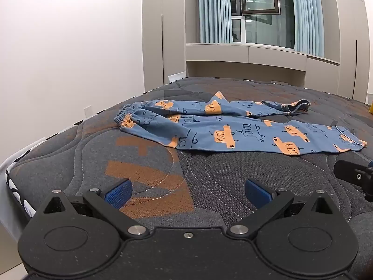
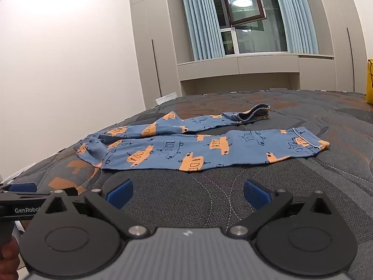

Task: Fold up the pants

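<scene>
So the blue cotton pants with orange car prints [image 1: 233, 133] are lying unfolded on the dark grey quilted mattress with rust-orange patches [image 1: 209, 186], stretched sideways across the middle of both frames. The elastic waistband is bunched up at the left end and the two legs run off to the right. The near leg lies pretty flat, its cuff with thin white piping ending at the right side of the frame, while the far leg is twisted and rumpled, its cuff curled up so you can see inside it. In the right wrist view the same pants [image 2: 198, 149] sit mid-frame, with bare mattress [image 2: 186, 198] between them and the tool. The left hand-held gripper [image 1: 188, 192] hovers low in the bottom of its frame with its blue pads [image 1: 119, 192] spread wide, nothing between them, not touching the fabric. Same deal for the right hand-held gripper [image 2: 188, 192]: jaws fully apart, empty, short of the pants. Each one pokes into the other's view, at the right edge of the left view and at the lower left edge of the right one. Behind the bed there's a white wall [image 1: 70, 46] on the left, beige built-in wardrobes [image 1: 163, 35], and a window with light blue curtains [image 1: 209, 11] at the top. A yellow thing [image 2: 369, 81] peeks in at the right edge.
</scene>
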The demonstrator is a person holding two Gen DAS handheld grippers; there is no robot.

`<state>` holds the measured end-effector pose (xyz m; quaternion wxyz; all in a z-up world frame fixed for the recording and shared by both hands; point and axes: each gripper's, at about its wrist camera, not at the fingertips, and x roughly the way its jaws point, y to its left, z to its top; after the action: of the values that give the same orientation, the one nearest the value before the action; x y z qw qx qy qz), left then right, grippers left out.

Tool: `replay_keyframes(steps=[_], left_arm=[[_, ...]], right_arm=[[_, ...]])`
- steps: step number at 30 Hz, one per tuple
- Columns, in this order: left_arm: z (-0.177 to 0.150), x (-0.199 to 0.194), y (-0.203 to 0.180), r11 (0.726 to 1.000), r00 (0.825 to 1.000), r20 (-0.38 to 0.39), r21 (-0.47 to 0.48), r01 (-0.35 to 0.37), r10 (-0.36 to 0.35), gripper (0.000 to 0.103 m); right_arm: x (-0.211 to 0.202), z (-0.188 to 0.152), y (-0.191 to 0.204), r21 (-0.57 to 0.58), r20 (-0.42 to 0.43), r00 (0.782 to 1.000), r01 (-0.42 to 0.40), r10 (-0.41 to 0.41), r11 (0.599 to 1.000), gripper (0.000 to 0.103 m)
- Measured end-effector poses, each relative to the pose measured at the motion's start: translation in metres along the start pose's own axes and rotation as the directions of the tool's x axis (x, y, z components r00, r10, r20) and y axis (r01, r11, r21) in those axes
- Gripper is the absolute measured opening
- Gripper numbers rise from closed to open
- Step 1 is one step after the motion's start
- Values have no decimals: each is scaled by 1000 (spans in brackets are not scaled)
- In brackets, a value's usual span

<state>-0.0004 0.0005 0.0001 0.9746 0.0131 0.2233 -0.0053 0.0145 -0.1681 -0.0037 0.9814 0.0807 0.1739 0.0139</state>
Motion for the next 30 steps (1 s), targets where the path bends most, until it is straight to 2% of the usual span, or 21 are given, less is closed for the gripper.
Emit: replay_keyframes(steps=[8,30], left_arm=[[-2,0,8,1000,1000,-5,2,3,-3,102],[-1,0,-4,1000,1000,-7,16,-9,9,102]], right_arm=[[-2,1,0,0,-5,1000,0,0,1000,103],[-3,-1,0,6,-3,1000,-4,5,1000,103]])
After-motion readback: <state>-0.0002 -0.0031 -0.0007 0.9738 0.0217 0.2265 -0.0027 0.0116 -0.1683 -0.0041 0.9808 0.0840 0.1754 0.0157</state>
